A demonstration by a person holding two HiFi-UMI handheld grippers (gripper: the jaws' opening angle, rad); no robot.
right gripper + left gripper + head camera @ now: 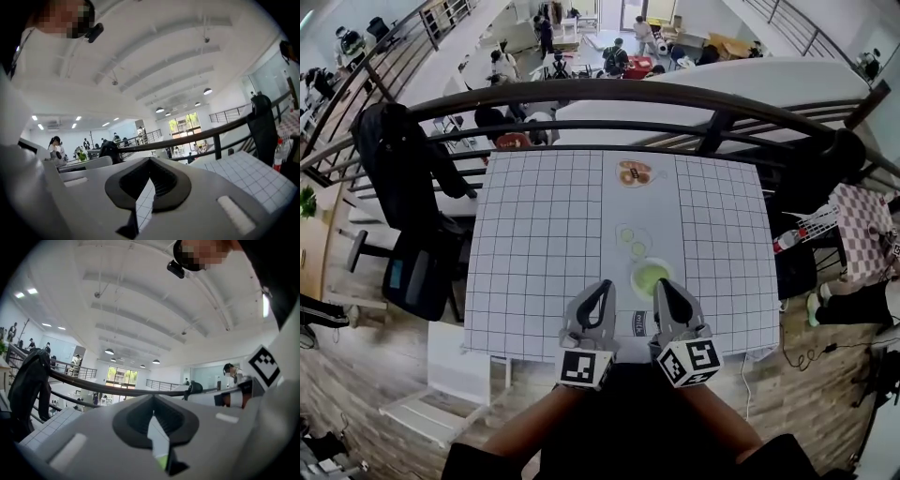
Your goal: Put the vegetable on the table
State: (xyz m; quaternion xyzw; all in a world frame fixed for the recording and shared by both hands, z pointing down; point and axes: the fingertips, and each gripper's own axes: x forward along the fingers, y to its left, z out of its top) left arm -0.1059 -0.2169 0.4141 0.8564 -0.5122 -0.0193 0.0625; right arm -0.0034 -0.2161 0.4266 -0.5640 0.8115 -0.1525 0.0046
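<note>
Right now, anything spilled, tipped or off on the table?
Nothing stands out. The plate, clear dish and green bowl sit flat on the table, no spill visible. The left gripper and right gripper are at the near edge, fingers together, empty.

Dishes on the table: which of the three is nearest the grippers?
The bowl of pale green contents, just ahead of the right gripper. The small clear dish sits beyond it, and the plate of brown food lies near the far edge.

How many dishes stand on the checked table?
3: a far plate with brownish food, a small clear dish mid-table, a green bowl nearest the right gripper. Others may be hidden beneath it.
</note>
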